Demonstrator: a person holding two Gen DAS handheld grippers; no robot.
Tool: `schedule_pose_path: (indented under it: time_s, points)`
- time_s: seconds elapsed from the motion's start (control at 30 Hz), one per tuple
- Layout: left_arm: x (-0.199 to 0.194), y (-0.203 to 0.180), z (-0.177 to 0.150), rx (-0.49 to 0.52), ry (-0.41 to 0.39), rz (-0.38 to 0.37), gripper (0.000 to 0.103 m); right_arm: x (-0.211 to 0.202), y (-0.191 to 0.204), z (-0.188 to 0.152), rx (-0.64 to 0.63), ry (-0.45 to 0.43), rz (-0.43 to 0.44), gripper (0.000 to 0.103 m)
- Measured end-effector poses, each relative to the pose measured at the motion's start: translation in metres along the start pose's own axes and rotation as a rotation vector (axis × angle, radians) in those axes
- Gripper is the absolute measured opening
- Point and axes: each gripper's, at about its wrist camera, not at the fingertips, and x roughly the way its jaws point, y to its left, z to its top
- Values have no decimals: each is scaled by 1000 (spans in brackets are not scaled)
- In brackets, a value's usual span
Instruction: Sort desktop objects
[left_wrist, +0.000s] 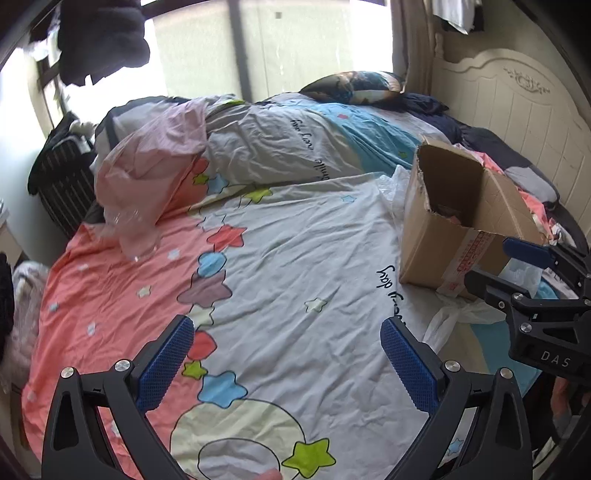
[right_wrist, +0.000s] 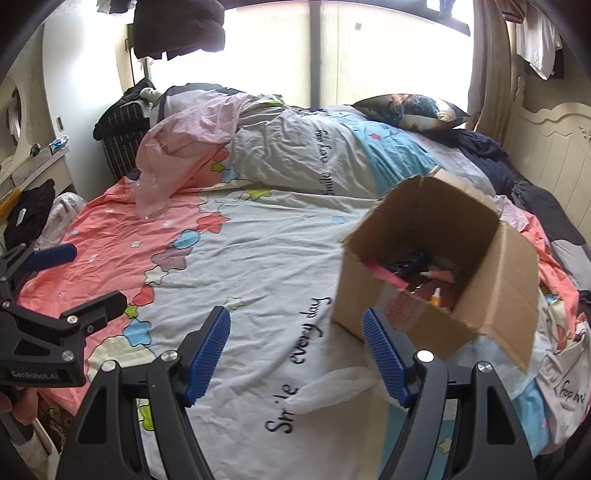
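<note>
left hand-held gripper (left_wrist: 288, 365): spread, nothing between the pads | right hand-held gripper (right_wrist: 297, 356): spread, empty, just before the cardboard box (right_wrist: 439, 280) | box: on the bed (right_wrist: 258, 258), flaps up, small items inside | risk: soft bedding, light box; a nudge from a finger could tip it | plastic bag (right_wrist: 332, 387) under the box could snag.

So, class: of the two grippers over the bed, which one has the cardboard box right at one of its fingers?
The right gripper: its right-hand finger overlaps the cardboard box. The left gripper has only bedsheet between its fingers.
</note>
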Motion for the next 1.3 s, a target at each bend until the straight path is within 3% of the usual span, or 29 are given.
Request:
schedule_pose_path:
  time_s: [0.3,0.57,0.8,1.3]
  points:
    - [0,39,-50,-54,35,50,103,7,41,-15,-1,-24,64,71]
    - [3,66,-80,-96,32,109,103,40,70,-29,32,-4,111,71]
    - [16,83,-94,-141,49,87,103,66,90,-40,49,19,132,71]
    - [40,104,-118,-234,-46,150,103,83,123,-52,34,-89,75,71]
